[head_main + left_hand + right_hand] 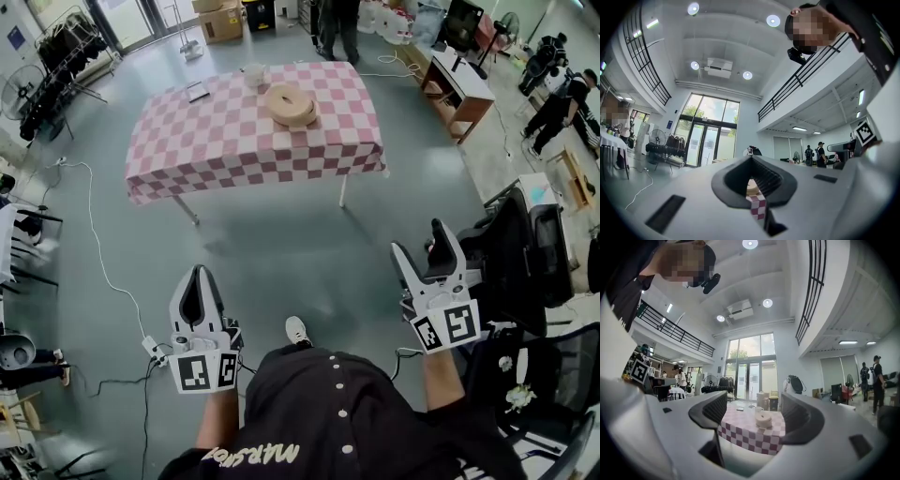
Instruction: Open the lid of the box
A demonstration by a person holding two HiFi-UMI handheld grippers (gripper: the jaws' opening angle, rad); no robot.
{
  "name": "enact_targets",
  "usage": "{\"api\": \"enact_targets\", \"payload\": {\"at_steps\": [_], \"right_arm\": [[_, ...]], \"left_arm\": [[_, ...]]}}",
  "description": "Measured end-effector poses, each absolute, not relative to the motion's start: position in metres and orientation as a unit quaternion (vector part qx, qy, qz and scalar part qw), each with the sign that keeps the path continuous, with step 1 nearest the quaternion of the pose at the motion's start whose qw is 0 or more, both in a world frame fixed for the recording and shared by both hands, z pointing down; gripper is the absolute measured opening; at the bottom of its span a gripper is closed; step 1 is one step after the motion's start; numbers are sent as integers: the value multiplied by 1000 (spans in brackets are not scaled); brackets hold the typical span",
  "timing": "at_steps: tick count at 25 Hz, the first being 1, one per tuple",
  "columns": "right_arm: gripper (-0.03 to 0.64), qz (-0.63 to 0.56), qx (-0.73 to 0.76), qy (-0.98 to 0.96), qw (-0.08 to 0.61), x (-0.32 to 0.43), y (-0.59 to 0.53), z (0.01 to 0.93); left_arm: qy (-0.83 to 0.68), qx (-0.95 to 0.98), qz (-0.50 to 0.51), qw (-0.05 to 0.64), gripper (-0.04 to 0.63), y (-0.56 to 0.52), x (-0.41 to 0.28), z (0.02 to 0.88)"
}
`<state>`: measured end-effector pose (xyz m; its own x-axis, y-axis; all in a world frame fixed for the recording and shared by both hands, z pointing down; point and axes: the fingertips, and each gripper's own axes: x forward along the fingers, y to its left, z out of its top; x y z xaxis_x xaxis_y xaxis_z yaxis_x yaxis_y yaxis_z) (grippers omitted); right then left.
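Left gripper (198,277): jaws pressed together at the tips, nothing pinched. Only a small gap behind the tips, and the far tabletop shows through it in the left gripper view. Right gripper (419,242): jaws spread wide, nothing between them. Both grippers are held roughly level over bare floor (281,253), with a white shoe (297,330) between and just behind them. The checkered tabletop (216,141) is well ahead of both grippers, no contact. The round tan box (292,104) sits on it with its lid on, ahead and between the two gripper lines; in the right gripper view it is framed between the spread jaws (763,420). Beyond the box is a white cup (256,75); a flat dark item (197,91) lies to its left.
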<state>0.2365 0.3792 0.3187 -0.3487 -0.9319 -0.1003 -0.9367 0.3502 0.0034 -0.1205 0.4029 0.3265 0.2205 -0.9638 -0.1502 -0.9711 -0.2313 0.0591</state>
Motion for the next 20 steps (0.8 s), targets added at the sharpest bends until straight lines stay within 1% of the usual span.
{"api": "enact_targets", "payload": {"at_steps": [13, 20], "right_arm": [[353, 37, -583, 811, 34, 189, 319, 323], [353, 26, -585, 811, 18, 185, 292, 334]], "left_arm": [[607, -790, 75, 26, 6, 329, -173, 335], [606, -793, 64, 5, 6, 303, -175, 352]]}}
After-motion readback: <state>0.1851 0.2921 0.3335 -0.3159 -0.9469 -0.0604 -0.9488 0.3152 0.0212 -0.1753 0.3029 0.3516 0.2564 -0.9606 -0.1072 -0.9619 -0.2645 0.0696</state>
